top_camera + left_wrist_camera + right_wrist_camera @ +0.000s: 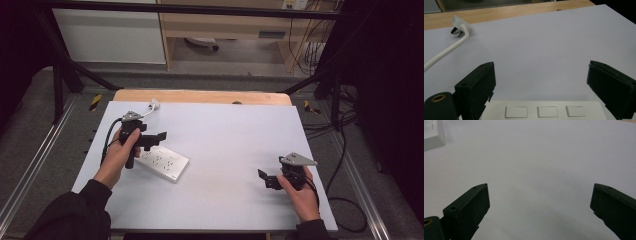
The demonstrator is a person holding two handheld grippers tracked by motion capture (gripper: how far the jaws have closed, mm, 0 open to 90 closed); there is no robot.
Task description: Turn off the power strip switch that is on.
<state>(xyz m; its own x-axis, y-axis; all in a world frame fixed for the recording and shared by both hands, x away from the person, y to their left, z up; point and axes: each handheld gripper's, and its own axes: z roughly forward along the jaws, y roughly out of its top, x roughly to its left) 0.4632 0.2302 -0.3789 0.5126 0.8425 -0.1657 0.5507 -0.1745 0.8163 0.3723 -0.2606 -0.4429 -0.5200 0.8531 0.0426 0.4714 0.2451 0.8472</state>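
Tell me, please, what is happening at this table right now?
A person holds a black two-jaw gripper in each hand over a pale grey table. The left gripper hangs open just above a white rectangular plastic power strip, its jaws spread to either side, not yet gripping it. The strip's white cable runs to a white plug lying near the table's far wooden edge. The right gripper rests open on bare table, apart from the strip.
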